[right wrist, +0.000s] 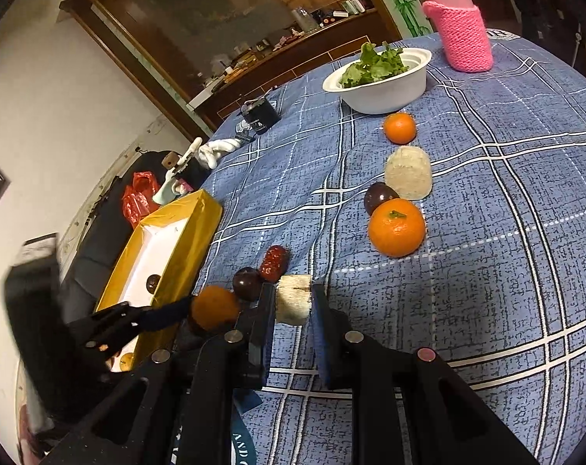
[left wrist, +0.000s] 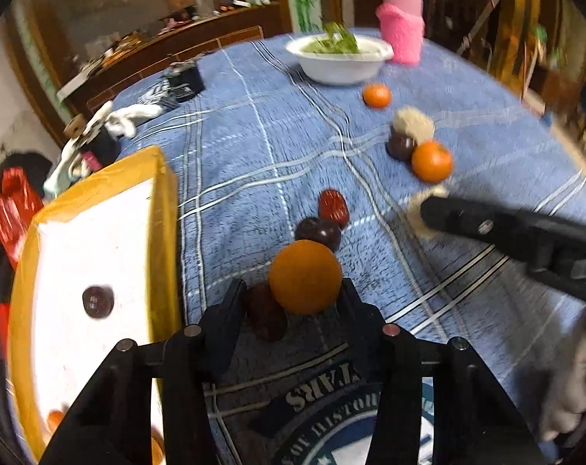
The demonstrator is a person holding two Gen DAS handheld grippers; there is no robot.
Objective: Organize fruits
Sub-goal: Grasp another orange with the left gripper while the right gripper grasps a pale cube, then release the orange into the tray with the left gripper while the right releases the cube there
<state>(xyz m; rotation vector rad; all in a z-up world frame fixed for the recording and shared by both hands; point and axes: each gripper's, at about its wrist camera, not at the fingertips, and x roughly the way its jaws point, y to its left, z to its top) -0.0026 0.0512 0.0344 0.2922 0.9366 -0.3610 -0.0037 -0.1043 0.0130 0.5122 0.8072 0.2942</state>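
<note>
- Left gripper (left wrist: 293,294): jaws set either side of an orange (left wrist: 305,277); right finger touches the fruit, left finger stands a little off it with a dark red date (left wrist: 265,316) in the gap. Whether the pads actually press the orange, cannot tell.
- Right gripper (right wrist: 293,302): jaws clenched on a pale fibrous chunk (right wrist: 293,299), low over the cloth (right wrist: 486,271).
- From the right wrist view, the left gripper's fingers reach the same orange (right wrist: 215,306) from the box side; motion blur there.
- Yellow box (left wrist: 165,209), white inside, sits at the table's left edge, just beside the left gripper. One dark round fruit (left wrist: 97,301) lies in it; something orange shows at its near end, partly hidden.
- Just past the held orange: a dark plum (left wrist: 319,232), then a red date (left wrist: 333,205), touching in a line.
- Further out, a cluster: second orange (right wrist: 396,227), dark plum (right wrist: 379,197) touching it, pale chunk (right wrist: 408,172) behind.
- A third, small orange (right wrist: 400,128) lies alone near a white bowl (right wrist: 386,97) holding greens (right wrist: 370,66).
- Bottle in pink knit sleeve (right wrist: 465,35) upright beyond the bowl.
- White gloves (right wrist: 219,151) and a small black box (right wrist: 260,114) at the far left edge of the table.
</note>
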